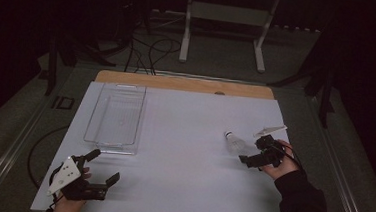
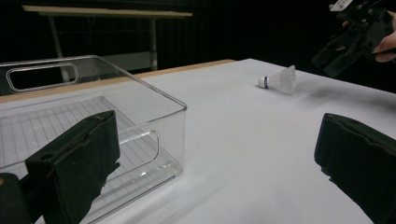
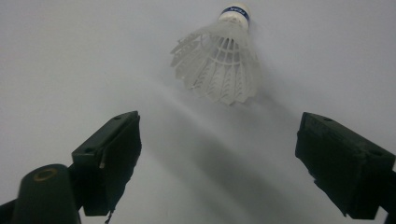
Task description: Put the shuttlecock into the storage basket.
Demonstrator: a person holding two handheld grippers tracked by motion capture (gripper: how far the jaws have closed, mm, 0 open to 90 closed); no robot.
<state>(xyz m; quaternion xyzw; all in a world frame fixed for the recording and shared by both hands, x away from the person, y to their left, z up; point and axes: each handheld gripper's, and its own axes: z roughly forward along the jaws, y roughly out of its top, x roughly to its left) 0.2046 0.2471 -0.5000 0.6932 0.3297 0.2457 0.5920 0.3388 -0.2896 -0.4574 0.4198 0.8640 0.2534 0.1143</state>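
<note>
— Shuttlecock (image 1: 233, 141): what does it look like just now?

— White, with a skirt of thin, see-through feathers ribbed in rows, and a small rounded cork end wrapped by a blue band with tiny lettering I cannot read. It lies on its side on the white counter (image 1: 182, 156), towards the right half, cork end pointing away from the person and the open skirt facing the right tool (image 1: 245, 159).

— How close is that tool?

— Near, but apart. In the right gripper view the shuttlecock (image 3: 219, 60) sits just ahead of the two black jaws, roughly centred between them and beyond their tips, with bare counter in the gap. The jaws are spread wide and touch nothing.

— And from the other side?

— In the left gripper view the shuttlecock (image 2: 280, 81) shows farther off on the counter, with the right tool (image 2: 334, 58) hanging above and beside it in a hand, tilted downward.

— The left tool?

— The left tool (image 1: 102, 167) rests at the near left corner of the counter, its jaws also spread wide with nothing between them. Just beyond it stands a clear plastic bin (image 1: 116, 116) with cut-out handles and a ribbed floor, well apart from the shuttlecock.
</note>
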